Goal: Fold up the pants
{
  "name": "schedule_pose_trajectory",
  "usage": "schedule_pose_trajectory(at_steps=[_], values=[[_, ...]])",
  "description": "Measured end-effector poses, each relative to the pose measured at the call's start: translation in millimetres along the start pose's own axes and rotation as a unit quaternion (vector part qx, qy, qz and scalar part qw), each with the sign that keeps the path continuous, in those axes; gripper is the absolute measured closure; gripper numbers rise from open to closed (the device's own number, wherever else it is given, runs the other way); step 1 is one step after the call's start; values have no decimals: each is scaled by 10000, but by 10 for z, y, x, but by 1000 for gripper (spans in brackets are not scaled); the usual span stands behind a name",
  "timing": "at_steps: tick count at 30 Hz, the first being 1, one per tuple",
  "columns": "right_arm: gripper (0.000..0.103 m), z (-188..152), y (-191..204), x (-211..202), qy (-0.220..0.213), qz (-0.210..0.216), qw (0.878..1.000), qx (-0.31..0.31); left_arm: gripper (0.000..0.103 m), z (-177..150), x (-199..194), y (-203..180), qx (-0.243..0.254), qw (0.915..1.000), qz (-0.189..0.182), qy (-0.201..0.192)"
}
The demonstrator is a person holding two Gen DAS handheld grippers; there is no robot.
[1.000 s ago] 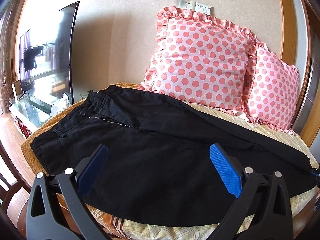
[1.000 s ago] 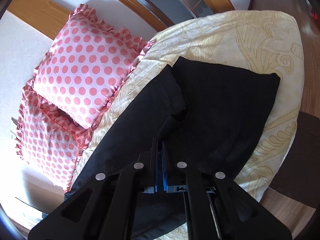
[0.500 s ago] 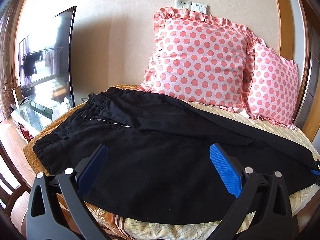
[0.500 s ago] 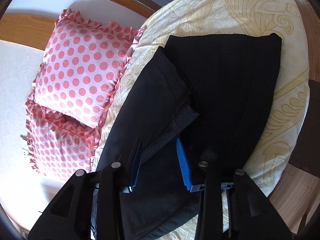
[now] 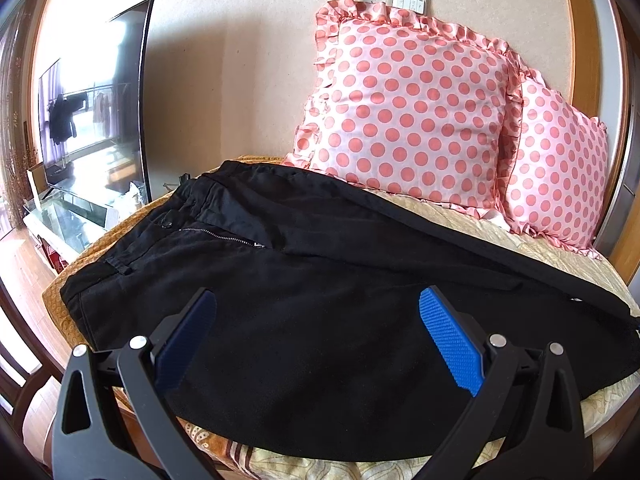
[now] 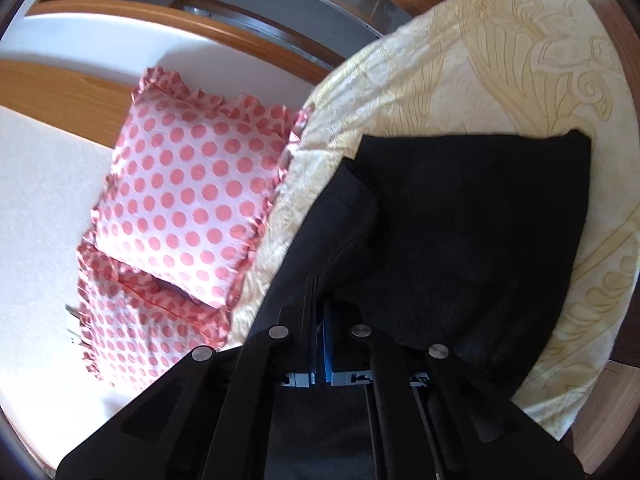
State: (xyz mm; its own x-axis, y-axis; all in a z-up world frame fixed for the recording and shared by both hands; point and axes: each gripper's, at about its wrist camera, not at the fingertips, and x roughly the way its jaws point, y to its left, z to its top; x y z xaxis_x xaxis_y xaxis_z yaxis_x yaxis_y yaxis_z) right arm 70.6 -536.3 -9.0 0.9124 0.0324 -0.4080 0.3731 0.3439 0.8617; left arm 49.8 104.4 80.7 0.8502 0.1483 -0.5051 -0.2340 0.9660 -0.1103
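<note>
A: Where are the black pants [image 5: 312, 280] lying?

B: Across the bed [image 6: 500, 80], waistband toward nine o'clock in the left wrist view, pink dotted pillows [image 5: 404, 116] sitting at one o'clock.

A: And each hand-held gripper?

B: The left hand-held gripper [image 5: 316, 336] is hovering spread wide over the cloth. The right hand-held gripper [image 6: 320, 320] is pinching a fold of the pants.

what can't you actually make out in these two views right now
- Right wrist view: the right claw is shut on the pants, but its own fingers hide how much cloth it holds.
- Right wrist view: the waistband is out of frame.
- Left wrist view: the leg ends run off the right edge; the open left claw hides the pants' near hem.
- The second pillow is partly hidden behind the first.
</note>
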Motion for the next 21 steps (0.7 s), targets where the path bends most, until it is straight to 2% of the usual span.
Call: schedule_pose_trajectory(at_steps=[2,4,7,11,14,17,20,21], values=[[101,44,11,-172,-255,105,9996,-39,2,45,24,51,-40,10000,31,9],[101,43,-9,-295,-460,29,9988,-153,2,107,62,110,-87,10000,4,39],[101,-1,-90,-236,-325,-245,9988,-271,2,290,197,209,-128,9997,-92,182],[101,-37,-214,-126,-178,-428,9987,-207,2,710,557,337,-277,9982,-255,473],[101,-64,-229,-78,-138,-569,9977,-334,2,1090,960,413,-490,9956,-308,741],[101,-63,-246,-53,-100,-594,9974,-393,2,1449,1490,432,-758,9895,-453,1143],[101,-60,-220,-29,-78,-655,9966,-498,3,1725,2095,461,-1021,9811,-288,1620],[101,-56,-215,-21,-71,-670,9964,-519,8,1795,2325,482,-1108,9773,-174,1797]])
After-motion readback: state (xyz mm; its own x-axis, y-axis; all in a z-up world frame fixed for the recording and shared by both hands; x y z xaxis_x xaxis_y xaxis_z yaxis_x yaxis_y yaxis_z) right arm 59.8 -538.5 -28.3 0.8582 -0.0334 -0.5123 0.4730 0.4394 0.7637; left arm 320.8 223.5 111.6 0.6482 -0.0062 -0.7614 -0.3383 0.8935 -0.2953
